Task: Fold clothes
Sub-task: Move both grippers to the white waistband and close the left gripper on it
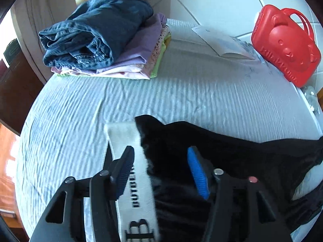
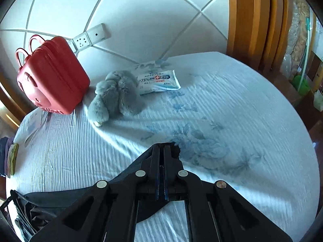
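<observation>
Here, each item is listed as seen.

Left gripper [image 1: 161,173]: held low over the bed and pointed forward along the mattress; its fingers are spread wide, one dark ribbed pad [image 1: 124,173] on the left and one blue ribbed pad [image 1: 196,173] on the right, with nothing pinched between them.

Black garment [image 1: 232,153]: laid on the sheet beneath and ahead of the left gripper, spread away to the right; a white band with black lettering [image 1: 133,167] is seen along its left edge, passing under the gap between the fingers.

Right gripper [image 2: 162,151]: angled down toward the bed, fingers pressed together; a corner of the black garment [image 2: 175,150] is pinched at the tips, and the cloth is seen trailing back to the lower left, where it is bunched near the frame edge.

Bed sheet [image 1: 181,92]: pale blue, ribbed, with a faint blue flower print [image 2: 201,141] just beyond the right fingertips.

Folded stack [image 1: 105,40]: set at the far left of the bed, well apart from both grippers; dark denim is placed on top of lilac, pink and green layers.

Red case [image 1: 286,44]: stood tilted against the white padded headboard [image 2: 141,20].

Open booklet [image 1: 222,42]: laid flat beside the red case.

Grey plush toy [image 2: 115,94]: laid just beside the red case.

Wipes packet [image 2: 159,81]: laid touching the plush toy's far side.
</observation>
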Demonstrator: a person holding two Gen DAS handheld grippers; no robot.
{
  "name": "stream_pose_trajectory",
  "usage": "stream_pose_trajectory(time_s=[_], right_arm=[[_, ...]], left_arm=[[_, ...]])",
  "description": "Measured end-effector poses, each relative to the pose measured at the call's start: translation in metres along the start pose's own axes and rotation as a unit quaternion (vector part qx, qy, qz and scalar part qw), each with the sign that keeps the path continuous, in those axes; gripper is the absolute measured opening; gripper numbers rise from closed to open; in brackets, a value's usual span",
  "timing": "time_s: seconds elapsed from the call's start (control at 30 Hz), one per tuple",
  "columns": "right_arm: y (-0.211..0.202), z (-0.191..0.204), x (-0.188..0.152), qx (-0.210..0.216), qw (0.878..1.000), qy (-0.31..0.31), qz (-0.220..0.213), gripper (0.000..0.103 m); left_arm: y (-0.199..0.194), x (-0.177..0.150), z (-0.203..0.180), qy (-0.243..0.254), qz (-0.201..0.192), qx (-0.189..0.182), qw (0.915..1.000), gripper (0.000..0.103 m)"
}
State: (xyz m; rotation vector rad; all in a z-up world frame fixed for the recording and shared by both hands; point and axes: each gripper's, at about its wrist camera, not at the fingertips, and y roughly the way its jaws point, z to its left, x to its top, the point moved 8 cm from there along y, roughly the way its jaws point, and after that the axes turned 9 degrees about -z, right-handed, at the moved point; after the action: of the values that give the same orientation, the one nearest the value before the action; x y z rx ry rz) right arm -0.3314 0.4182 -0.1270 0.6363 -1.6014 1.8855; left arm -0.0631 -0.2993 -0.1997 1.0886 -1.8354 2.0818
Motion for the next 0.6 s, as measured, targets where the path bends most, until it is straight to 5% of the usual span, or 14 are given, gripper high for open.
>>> stream_pose_trajectory(time_s=[0.4, 0.5, 0.57, 0.6], right_arm=[[0.028, -0.007, -0.022, 0.005, 0.998, 0.029, 0.051, 0.006], [0.025, -0.013, -0.020, 0.001, 0.998, 0.040, 0.048, 0.027], [0.024, -0.018, -0.019, -0.005, 0.998, 0.044, 0.048, 0.053], [0.025, -0.019, -0.019, -0.008, 0.998, 0.044, 0.052, 0.053]], left_arm=[[0.041, 0.016, 0.017, 0.005, 0.009, 0.049, 0.9988, 0.057], [0.039, 0.015, 0.020, 0.003, 0.009, 0.054, 0.9985, 0.057], [0.042, 0.010, 0.023, -0.001, 0.020, 0.053, 0.9984, 0.059], [0.044, 0.009, 0.024, -0.003, 0.024, 0.053, 0.9983, 0.061]])
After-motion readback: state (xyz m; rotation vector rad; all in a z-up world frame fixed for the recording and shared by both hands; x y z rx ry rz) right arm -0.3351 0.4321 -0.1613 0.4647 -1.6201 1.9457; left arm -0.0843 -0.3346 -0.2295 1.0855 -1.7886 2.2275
